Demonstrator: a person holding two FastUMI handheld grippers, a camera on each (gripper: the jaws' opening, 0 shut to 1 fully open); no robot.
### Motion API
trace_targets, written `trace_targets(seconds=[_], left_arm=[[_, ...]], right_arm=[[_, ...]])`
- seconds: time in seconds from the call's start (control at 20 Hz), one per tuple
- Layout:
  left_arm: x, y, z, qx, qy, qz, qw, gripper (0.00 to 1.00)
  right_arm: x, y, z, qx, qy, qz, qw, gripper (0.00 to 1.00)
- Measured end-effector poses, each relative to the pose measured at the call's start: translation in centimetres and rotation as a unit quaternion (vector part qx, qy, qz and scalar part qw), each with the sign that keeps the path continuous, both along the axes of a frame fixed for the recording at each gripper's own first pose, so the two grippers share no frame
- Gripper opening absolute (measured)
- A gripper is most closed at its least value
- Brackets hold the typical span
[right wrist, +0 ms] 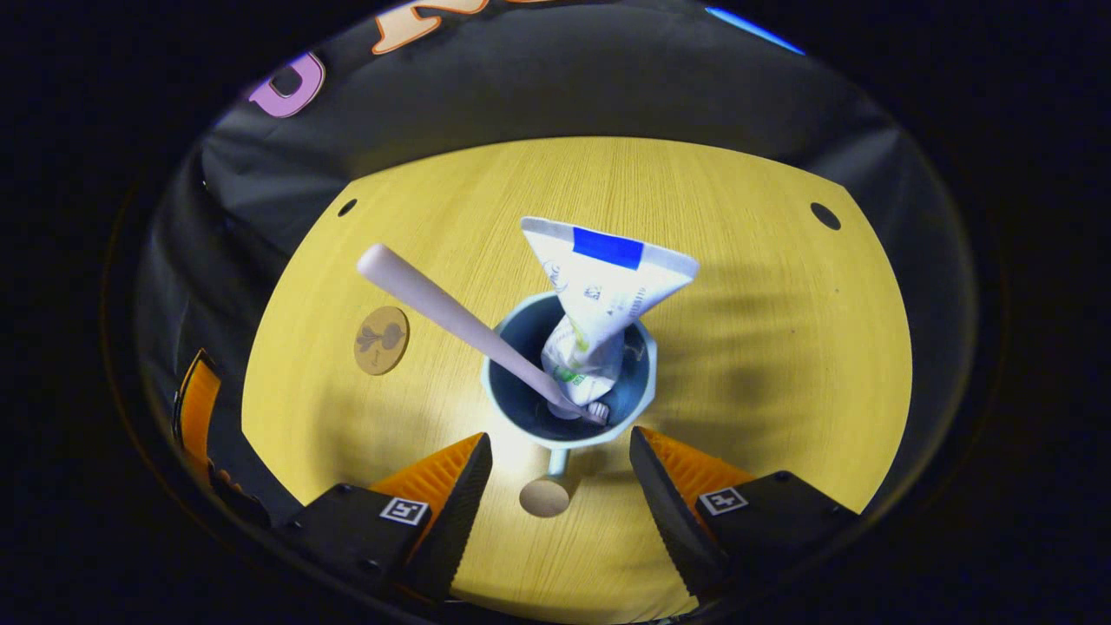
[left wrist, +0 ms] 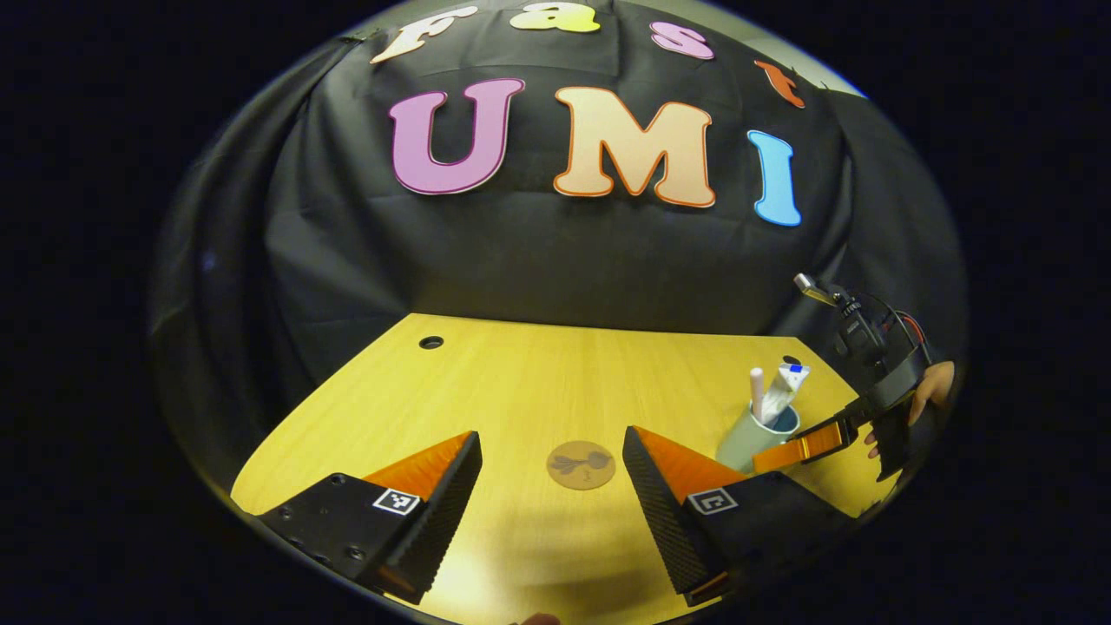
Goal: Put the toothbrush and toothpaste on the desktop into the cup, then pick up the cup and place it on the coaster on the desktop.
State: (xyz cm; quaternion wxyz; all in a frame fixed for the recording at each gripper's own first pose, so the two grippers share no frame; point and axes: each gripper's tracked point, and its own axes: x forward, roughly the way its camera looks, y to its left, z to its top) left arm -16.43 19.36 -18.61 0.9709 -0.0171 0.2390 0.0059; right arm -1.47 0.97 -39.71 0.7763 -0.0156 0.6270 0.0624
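In the right gripper view I have my right gripper (right wrist: 555,469) spread wide with its 2 fingers (right wrist: 451,499) holding nothing, poised above the desk (right wrist: 781,365) on the near side of the cup (right wrist: 568,382). The cup stands upright just ahead of the fingertips, not between them, and I look almost straight down into it. A small handle-like stub with a round end sticks out from the cup's near wall into the gap between the fingers. The toothbrush (right wrist: 443,312) sits in the cup with its head at the bottom and its handle leaning out over the rim to the left. The toothpaste (right wrist: 599,295) stands in the cup beside it, crimped flat end up. The coaster (right wrist: 381,339) lies flat on the desk to the left of the cup, well apart from it. In the left gripper view my left gripper (left wrist: 551,486) is also wide open and empty, its fingers (left wrist: 434,503) low over the desk (left wrist: 521,373) with the coaster (left wrist: 581,464) lying just beyond the gap between them. Farther right I see the cup (left wrist: 751,438) with the toothbrush (left wrist: 757,392) and toothpaste (left wrist: 784,386) sticking up, and the right gripper (left wrist: 807,447) held by a hand (left wrist: 933,386) close beside it.
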Motion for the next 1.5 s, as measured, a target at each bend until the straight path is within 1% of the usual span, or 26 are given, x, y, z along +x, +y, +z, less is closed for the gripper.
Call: trace_targets(seconds=[0.05,0.1,0.15,0.2,0.25,0.3,0.35,0.4,0.45,0.6,0.65,0.7,0.75,0.8,1.0,1.05,1.1,1.15,1.5], left_arm=[[-0.2,0.6,0.0,0.003,-0.001,0.005,1.000,0.95],[-0.3,1.2,0.0,0.005,-0.002,0.009,1.000,0.95],[-0.4,1.6,-0.1,0.006,-0.002,0.013,1.000,0.95],[-0.5,2.2,0.0,0.007,-0.001,0.016,1.000,0.95],[-0.7,3.0,0.4,0.007,0.001,0.020,1.000,0.95],[-0.7,3.6,0.6,0.008,0.002,0.023,1.000,0.95],[-0.7,3.9,0.6,0.008,0.003,0.027,1.000,0.95],[-0.9,4.4,0.6,0.008,0.004,0.030,1.000,0.95],[-0.9,4.9,0.5,0.008,0.003,0.033,0.999,0.95],[-0.9,5.5,0.4,0.009,0.003,0.036,0.999,0.95],[-0.9,5.6,0.4,0.009,0.003,0.036,0.999,0.95],[-0.8,5.8,0.4,0.008,0.004,0.036,0.999,0.95],[-0.8,5.9,0.4,0.008,0.004,0.037,0.999,0.95],[-0.8,6.2,0.3,0.007,0.003,0.037,0.999,0.95],[-0.8,6.9,0.3,0.009,0.003,0.040,0.999,0.95],[-0.9,7.1,0.2,0.009,0.003,0.040,0.999,0.95],[-1.0,7.3,0.1,0.008,0.004,0.042,0.999,0.95],[-1.0,7.6,0.1,0.007,0.004,0.044,0.999,0.95],[-1.9,10.2,0.0,0.001,0.005,0.062,0.998,0.95]], right_arm=[[0.3,0.0,-0.4,-0.004,0.005,0.002,1.000,0.88],[0.4,-0.2,-0.9,-0.013,0.011,0.002,1.000,0.84],[0.4,-0.3,-1.3,-0.019,0.016,0.003,1.000,0.89],[0.6,-0.5,-1.6,-0.026,0.021,0.004,0.999,0.81],[0.6,-0.9,-2.1,-0.033,0.029,0.003,0.999,0.88],[0.7,-1.1,-2.3,-0.039,0.032,0.005,0.999,0.79],[0.6,-1.2,-2.6,-0.036,0.039,0.006,0.999,0.80],[0.4,-1.2,-2.7,-0.036,0.047,0.007,0.998,0.73],[0.0,-1.1,-2.9,-0.036,0.059,0.008,0.998,0.70],[-0.3,-1.1,-3.0,-0.048,0.066,0.030,0.996,0.28],[-0.4,-1.0,-3.3,-0.049,0.065,0.037,0.996,0.33],[-0.3,-0.9,-3.2,-0.050,0.060,0.039,0.996,0.33],[-0.3,-0.5,-3.3,-0.049,0.058,0.043,0.996,0.27],[-0.4,-0.6,-3.4,-0.047,0.057,0.045,0.996,0.31],[-0.2,-0.4,-3.5,-0.030,0.045,0.052,0.997,0.31],[-0.2,-0.3,-3.7,-0.023,0.046,0.053,0.997,0.28],[-0.2,-0.2,-3.5,-0.018,0.043,0.055,0.997,0.28],[0.0,-0.1,-3.6,-0.015,0.040,0.061,0.997,0.31],[0.4,1.2,-3.8,0.016,0.029,0.093,0.995,0.31]])
